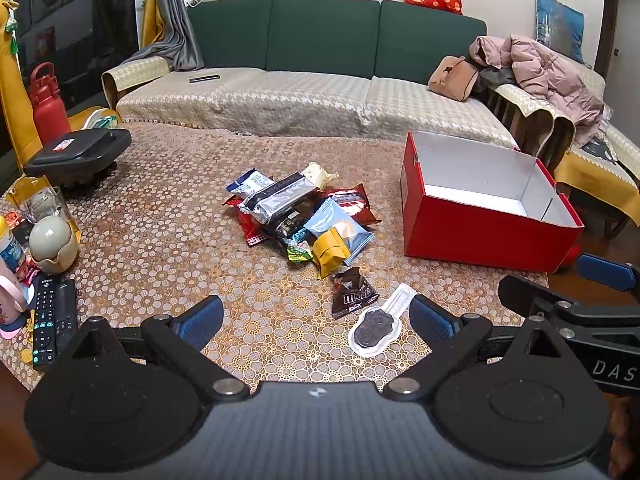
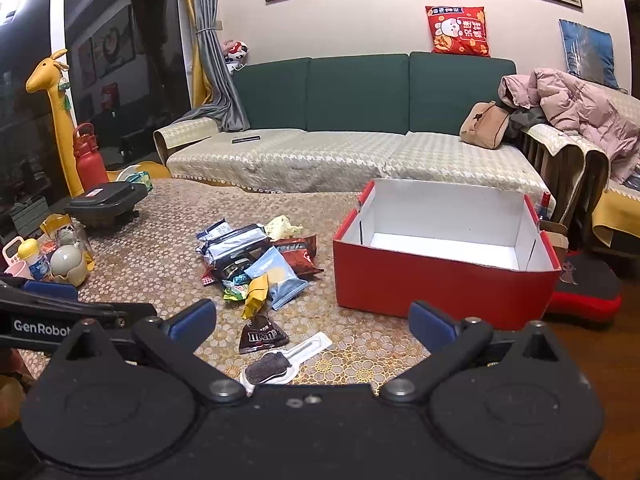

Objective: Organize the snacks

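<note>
Two grippers, left gripper (image 1: 316,322) and right gripper (image 2: 312,326), hang over the table (image 1: 160,232), fingers spread, holding nothing. Snack pile (image 1: 300,212) lies mid-table, left of the red box (image 1: 480,236); chocolate packet (image 1: 352,294) and wrapped cookie (image 1: 376,330) lie nearer.

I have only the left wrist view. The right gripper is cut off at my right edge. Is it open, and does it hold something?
Observer: The right gripper is open, and nothing is between its fingers.
Operator: Thank you. Beside the red box I see only a small red corner on the floor. What is it?
Observer: A flat black thing with a red edge lies on the floor, to the right of the red box.
Operator: Is something already inside the box?
Observer: The box floor that shows in the right wrist view is bare white. The strip just behind the near wall is hidden there too.
</note>
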Action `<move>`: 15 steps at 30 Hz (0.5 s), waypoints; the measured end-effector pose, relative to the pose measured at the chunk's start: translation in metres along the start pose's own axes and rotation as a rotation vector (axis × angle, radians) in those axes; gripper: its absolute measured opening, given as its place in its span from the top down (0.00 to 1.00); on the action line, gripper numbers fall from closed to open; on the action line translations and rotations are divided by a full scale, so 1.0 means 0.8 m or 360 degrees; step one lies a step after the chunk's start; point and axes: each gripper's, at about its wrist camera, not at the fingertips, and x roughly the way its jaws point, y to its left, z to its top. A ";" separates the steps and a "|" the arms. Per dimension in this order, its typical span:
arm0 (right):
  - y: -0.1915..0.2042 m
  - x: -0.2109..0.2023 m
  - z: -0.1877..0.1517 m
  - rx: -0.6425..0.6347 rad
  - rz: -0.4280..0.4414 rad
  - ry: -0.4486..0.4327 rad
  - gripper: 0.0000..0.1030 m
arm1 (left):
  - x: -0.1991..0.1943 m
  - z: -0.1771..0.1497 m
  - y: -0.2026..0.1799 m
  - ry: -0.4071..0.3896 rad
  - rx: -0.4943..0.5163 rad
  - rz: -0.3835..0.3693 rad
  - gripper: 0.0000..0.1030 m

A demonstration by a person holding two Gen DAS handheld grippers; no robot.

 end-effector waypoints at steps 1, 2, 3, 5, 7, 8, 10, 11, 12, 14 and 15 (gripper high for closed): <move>0.000 0.000 0.000 -0.0001 -0.0001 -0.0003 0.01 | -0.001 -0.001 0.003 -0.0003 -0.0003 -0.0003 0.03; 0.000 0.000 0.000 -0.0001 -0.0004 -0.0004 0.01 | 0.000 0.000 0.002 -0.0003 -0.0003 -0.0003 0.03; 0.000 0.000 0.000 -0.0001 -0.0006 -0.0003 0.01 | -0.001 -0.001 0.004 -0.0004 -0.0005 -0.0003 0.03; 0.000 0.000 -0.001 0.0000 -0.0008 -0.0002 0.01 | 0.000 0.000 0.003 -0.0003 -0.0006 -0.0005 0.03; 0.000 0.000 0.000 0.0000 -0.0006 -0.0003 0.01 | 0.000 -0.001 0.004 -0.0004 -0.0008 -0.0006 0.03; 0.000 0.000 0.000 0.0000 -0.0007 -0.0003 0.01 | 0.000 0.000 0.003 -0.0003 -0.0009 -0.0007 0.03; 0.000 0.000 0.000 -0.0001 -0.0008 -0.0002 0.01 | 0.000 -0.001 0.004 -0.0005 -0.0009 -0.0006 0.03; 0.000 0.000 -0.001 -0.0002 -0.0008 -0.0002 0.01 | 0.000 -0.001 0.003 -0.0004 -0.0011 -0.0007 0.03; 0.000 0.001 -0.001 -0.0005 -0.0008 -0.0001 0.01 | 0.001 -0.003 0.005 -0.0002 -0.0010 -0.0006 0.03; 0.000 0.001 -0.001 -0.0012 -0.0009 -0.0003 0.02 | 0.003 -0.003 0.004 0.0003 -0.0013 -0.0008 0.03; -0.001 0.001 0.000 -0.0016 -0.0009 -0.0004 0.02 | 0.005 -0.003 0.005 0.0006 -0.0015 -0.0009 0.03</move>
